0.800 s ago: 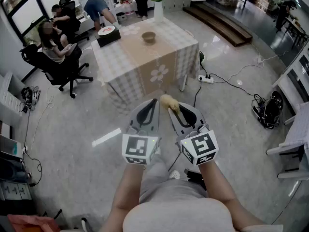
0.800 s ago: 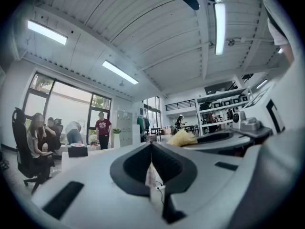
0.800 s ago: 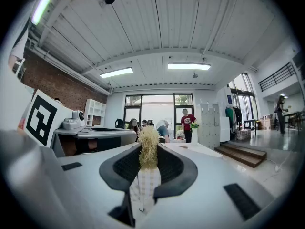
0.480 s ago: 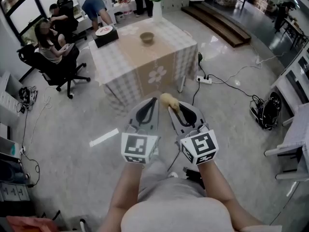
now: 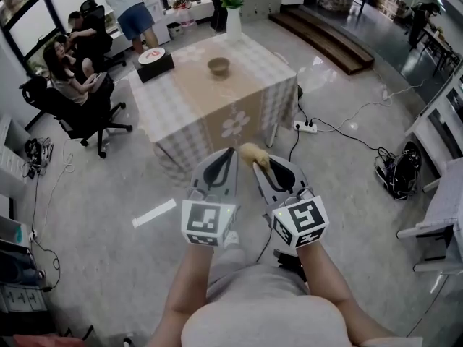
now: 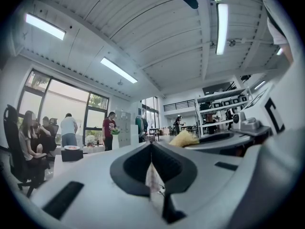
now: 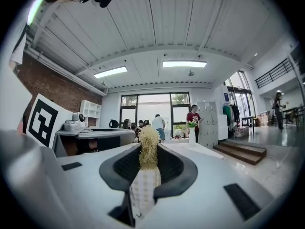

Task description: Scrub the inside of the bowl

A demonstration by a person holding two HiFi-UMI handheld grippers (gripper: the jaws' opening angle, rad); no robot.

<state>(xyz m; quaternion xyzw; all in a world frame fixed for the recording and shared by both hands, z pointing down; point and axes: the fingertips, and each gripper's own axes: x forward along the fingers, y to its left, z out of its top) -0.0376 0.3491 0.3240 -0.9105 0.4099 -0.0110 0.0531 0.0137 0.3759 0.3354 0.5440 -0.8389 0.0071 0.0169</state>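
A small brown bowl [image 5: 218, 66] stands on a table with a checked cloth [image 5: 189, 118], well ahead of both grippers. My left gripper [image 5: 230, 155] is held at chest height over the floor; its jaws [image 6: 151, 171] are shut with nothing between them. Beside it, my right gripper [image 5: 257, 167] is shut on a yellow fibrous scrubber [image 5: 252, 153]. The scrubber [image 7: 148, 147] sticks up from between the right jaws, and its tuft [image 6: 185, 138] also shows past the left gripper. Neither gripper is near the bowl.
On the table also sit a black box with a plate [image 5: 155, 58] and a white vase with a plant [image 5: 233, 16]. People [image 5: 66, 74] and an office chair [image 5: 81, 118] are at the left. A power strip and cables [image 5: 307, 126] lie right of the table.
Both grippers keep the same pose and grip. The view has shifted a little, so the table sits slightly lower and to the left, and the standing person at the back has moved left.
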